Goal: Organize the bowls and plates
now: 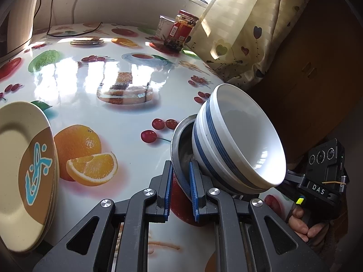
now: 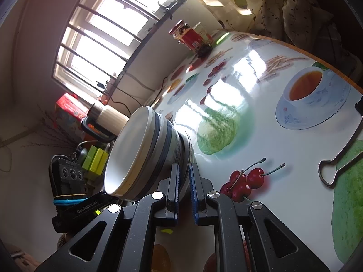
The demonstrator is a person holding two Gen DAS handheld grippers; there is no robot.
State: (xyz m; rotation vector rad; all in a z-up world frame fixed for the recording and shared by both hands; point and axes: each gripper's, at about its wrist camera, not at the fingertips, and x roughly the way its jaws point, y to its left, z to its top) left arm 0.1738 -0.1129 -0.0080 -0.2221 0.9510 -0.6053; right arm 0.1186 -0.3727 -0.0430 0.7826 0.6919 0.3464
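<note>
Two white bowls with blue stripes (image 1: pixel 240 140) lie nested in a steel bowl (image 1: pixel 181 145), and the whole stack is tipped on its side above the table. My left gripper (image 1: pixel 181 176) is shut on the steel bowl's rim. From the opposite side my right gripper (image 2: pixel 184 176) is shut on that rim too, under the striped bowls (image 2: pixel 145 149). A stack of beige plates (image 1: pixel 25 170) with a brown and blue pattern stands tilted at the left edge of the left wrist view. A person's hand (image 1: pixel 304 224) grips the right gripper's handle.
The table wears a glossy fruit-print cloth (image 1: pixel 109 72). At its far side stand a red-labelled jar (image 1: pixel 181 30) and a can (image 1: pixel 164 26), with cables near the wall. A curtain (image 1: pixel 245 29) and wooden cabinet are to the right. A wire handle (image 2: pixel 335 165) lies on the table.
</note>
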